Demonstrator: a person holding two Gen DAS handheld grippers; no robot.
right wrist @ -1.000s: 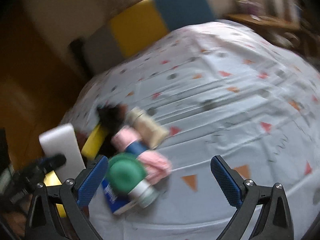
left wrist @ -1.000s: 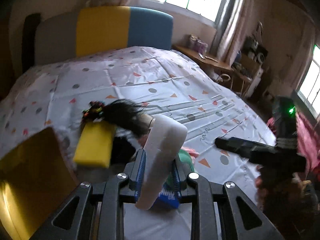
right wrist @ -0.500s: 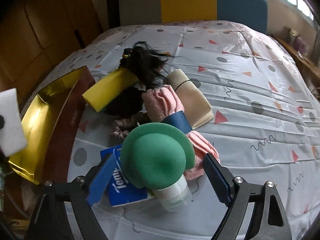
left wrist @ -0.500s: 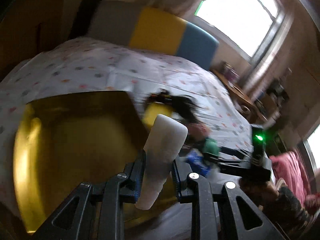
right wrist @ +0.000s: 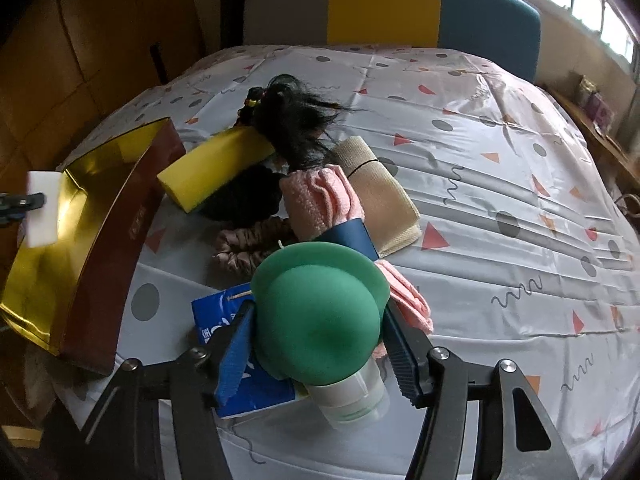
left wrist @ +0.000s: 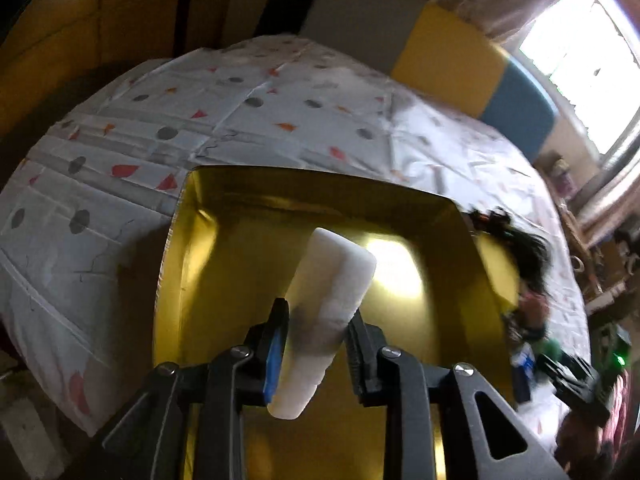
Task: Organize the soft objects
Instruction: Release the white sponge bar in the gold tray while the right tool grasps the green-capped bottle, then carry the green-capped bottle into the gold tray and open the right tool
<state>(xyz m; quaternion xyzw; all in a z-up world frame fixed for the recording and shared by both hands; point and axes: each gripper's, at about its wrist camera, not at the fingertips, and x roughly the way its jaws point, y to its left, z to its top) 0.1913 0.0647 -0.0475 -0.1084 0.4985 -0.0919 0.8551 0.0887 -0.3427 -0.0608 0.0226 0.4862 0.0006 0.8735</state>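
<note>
My left gripper (left wrist: 316, 320) is shut on a white foam block (left wrist: 324, 312) and holds it above the open gold-lined box (left wrist: 200, 280). The block (right wrist: 42, 208) and box (right wrist: 100, 216) also show at the left of the right wrist view. My right gripper (right wrist: 320, 344) has its jaws around a green foam cap on a white bottle (right wrist: 316, 320) and touches its sides. Behind it lie a yellow sponge (right wrist: 212, 168), a black wig (right wrist: 296, 124), a pink cloth (right wrist: 320, 200), a beige cloth (right wrist: 380, 196), a brown scrunchie (right wrist: 248, 244) and a blue tissue pack (right wrist: 224, 320).
All lies on a bed with a white patterned sheet (right wrist: 500, 200). A grey, yellow and blue headboard (right wrist: 380, 4) stands at the back. Wooden wardrobe panels (right wrist: 80, 40) are at the left. A side table (right wrist: 600, 120) is at the far right.
My left gripper has swung left with the foam block, from over the pile to above the gold box. My right gripper has moved in on the green-capped bottle and narrowed around it.
</note>
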